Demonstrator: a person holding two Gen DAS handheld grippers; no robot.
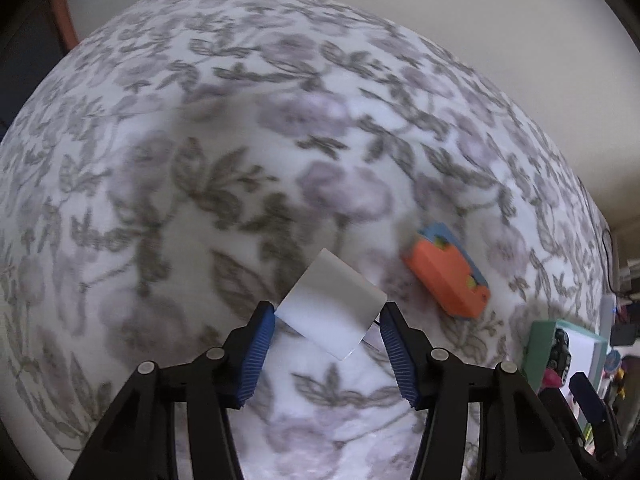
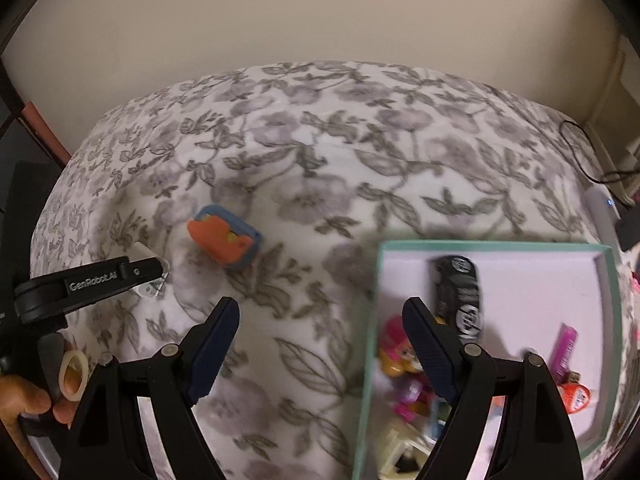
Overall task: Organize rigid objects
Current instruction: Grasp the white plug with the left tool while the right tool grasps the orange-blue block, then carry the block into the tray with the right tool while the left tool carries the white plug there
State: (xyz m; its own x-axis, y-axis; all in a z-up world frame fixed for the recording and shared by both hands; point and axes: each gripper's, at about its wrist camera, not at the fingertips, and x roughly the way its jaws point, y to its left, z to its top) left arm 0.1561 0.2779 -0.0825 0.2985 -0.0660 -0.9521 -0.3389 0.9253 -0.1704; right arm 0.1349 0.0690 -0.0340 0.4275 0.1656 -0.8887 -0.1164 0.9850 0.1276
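My left gripper (image 1: 327,318) is shut on a white rectangular block (image 1: 332,304), held by its two side edges just above the floral bedspread (image 1: 240,140). An orange and blue toy block (image 1: 448,276) lies on the bedspread to its right. In the right wrist view the same toy block (image 2: 224,236) lies ahead and to the left, just right of the left gripper (image 2: 152,270). My right gripper (image 2: 320,320) is open with nothing in it. Its right finger hangs over the left edge of a teal-rimmed box (image 2: 480,245).
The box holds a black toy car (image 2: 460,292), a pink tube (image 2: 564,344) and several small colourful toys. A black cable (image 2: 592,160) and a dark device (image 2: 630,226) lie at the bed's far right. A hand (image 2: 24,400) holds the left gripper's grip. A beige wall (image 2: 320,20) stands behind the bed.
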